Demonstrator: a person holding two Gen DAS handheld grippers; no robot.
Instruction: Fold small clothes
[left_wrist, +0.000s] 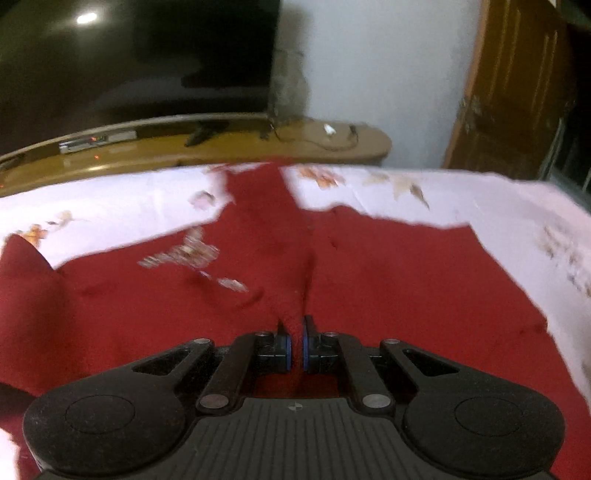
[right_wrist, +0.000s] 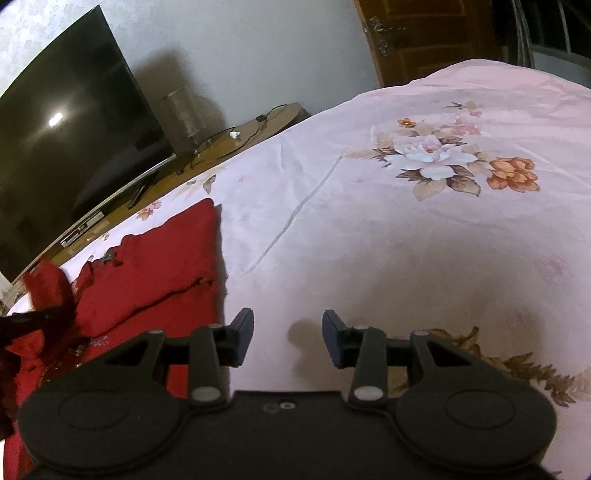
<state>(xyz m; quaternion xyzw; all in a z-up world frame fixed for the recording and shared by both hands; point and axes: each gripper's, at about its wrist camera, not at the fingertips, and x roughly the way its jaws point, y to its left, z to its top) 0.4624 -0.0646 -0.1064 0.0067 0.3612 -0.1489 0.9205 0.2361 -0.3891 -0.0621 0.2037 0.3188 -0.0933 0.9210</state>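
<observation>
Left claw clamped tight; right claw parted, empty.

My room is dim and warm-toned, lit from overhead: the lamp shows as a bright glare spot on the dark television screen. My left view is smeared with motion blur across the bedsheet. My right view is sharper, though fisheye bending curves the edges, and my right hand-held gripper casts soft shadows on the sheet.
</observation>
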